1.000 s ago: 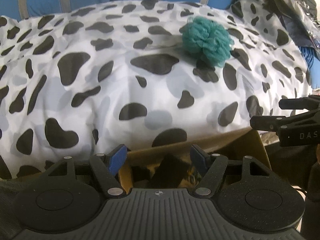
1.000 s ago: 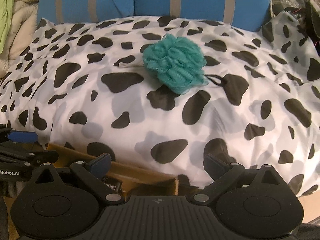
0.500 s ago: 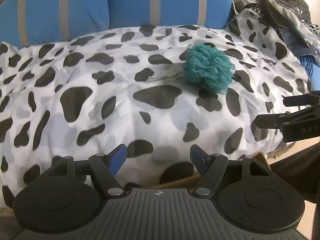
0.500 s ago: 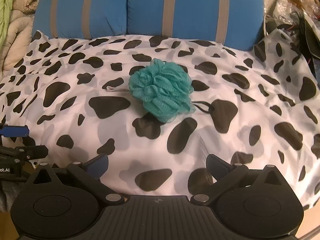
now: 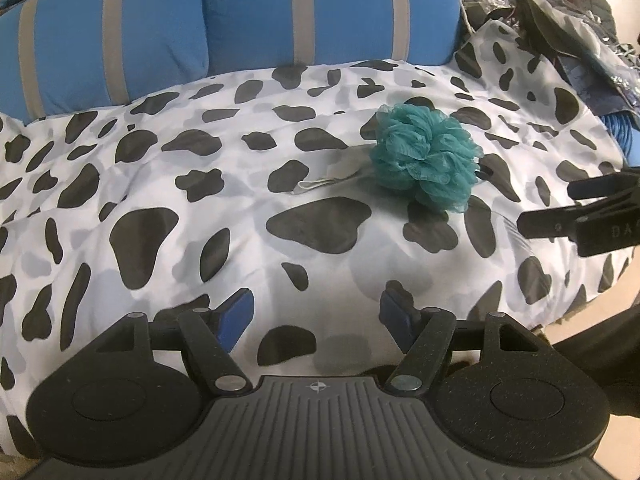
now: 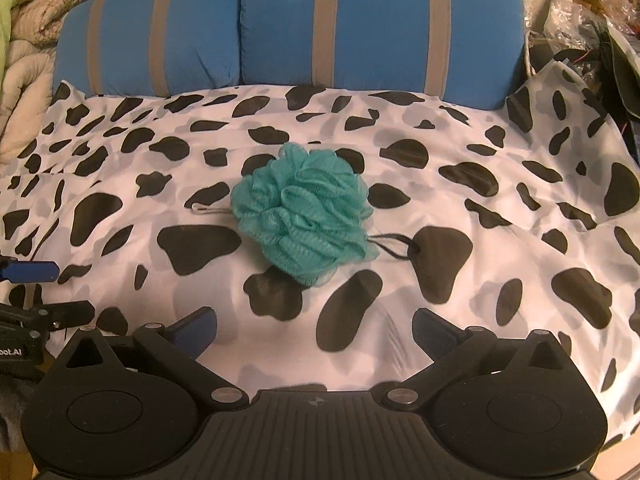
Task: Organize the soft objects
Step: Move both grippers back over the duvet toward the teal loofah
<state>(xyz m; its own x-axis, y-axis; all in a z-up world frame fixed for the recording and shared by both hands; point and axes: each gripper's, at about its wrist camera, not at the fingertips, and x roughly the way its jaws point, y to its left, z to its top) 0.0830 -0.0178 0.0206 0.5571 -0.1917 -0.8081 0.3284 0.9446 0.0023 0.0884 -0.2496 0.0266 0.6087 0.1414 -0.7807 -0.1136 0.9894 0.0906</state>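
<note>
A teal mesh bath pouf (image 6: 302, 214) lies on a cow-print pillow (image 6: 500, 264), with a white loop on its left and a black loop on its right. It also shows in the left wrist view (image 5: 426, 160), right of centre on the pillow (image 5: 160, 208). My right gripper (image 6: 314, 330) is open and empty, just in front of the pouf. My left gripper (image 5: 316, 310) is open and empty, nearer and to the left of the pouf. The right gripper's side shows at the right edge of the left wrist view (image 5: 580, 216).
Two blue cushions with grey stripes (image 6: 360, 24) stand behind the pillow. A beige quilt and green fabric (image 6: 20, 28) lie at the far left. Dark bags and clutter (image 5: 560, 12) pile at the far right.
Both grippers have risen and moved forward over the pillow. The cardboard box edge below has dropped out of view. The pouf has not moved.
</note>
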